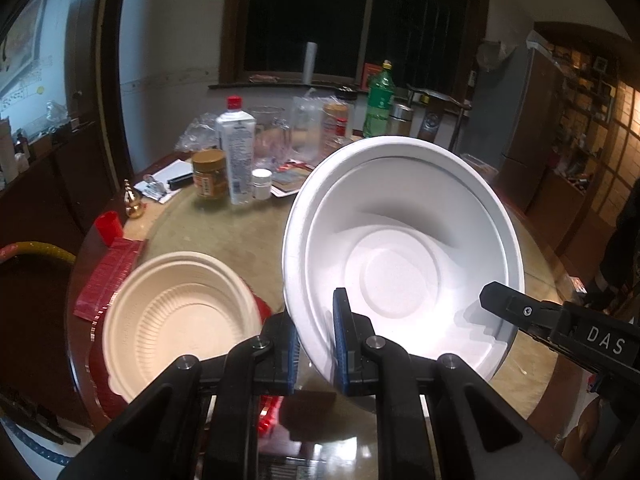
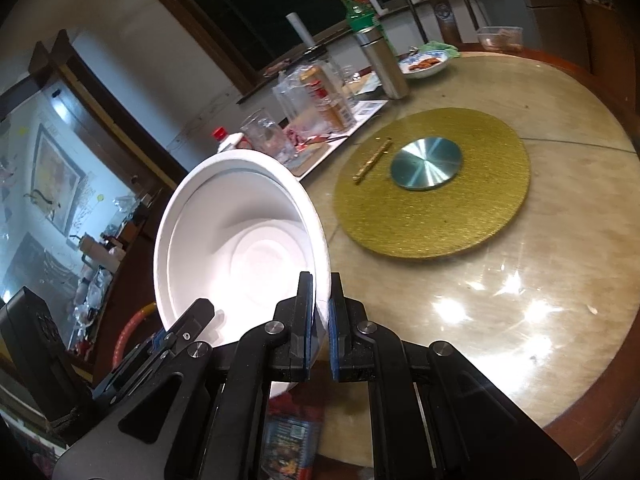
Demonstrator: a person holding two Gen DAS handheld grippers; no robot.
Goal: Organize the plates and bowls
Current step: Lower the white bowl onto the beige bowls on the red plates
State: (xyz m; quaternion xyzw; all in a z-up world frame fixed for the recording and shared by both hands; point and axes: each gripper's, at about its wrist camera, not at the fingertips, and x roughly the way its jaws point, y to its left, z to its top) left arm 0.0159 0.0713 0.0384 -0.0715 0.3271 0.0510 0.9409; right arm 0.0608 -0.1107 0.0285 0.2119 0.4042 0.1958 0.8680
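Note:
A white bowl is held tilted above the round table by both grippers. My left gripper is shut on the bowl's near left rim. My right gripper is shut on the opposite rim of the same bowl; its fingers show at the right of the left wrist view. A cream ribbed bowl sits nested in a red bowl on the table at the lower left, apart from the white bowl.
Bottles, jars and glasses crowd the far side of the table. A gold turntable with a metal disc lies at the table's middle. A steel flask and a dish of food stand beyond it. Red packaging lies left.

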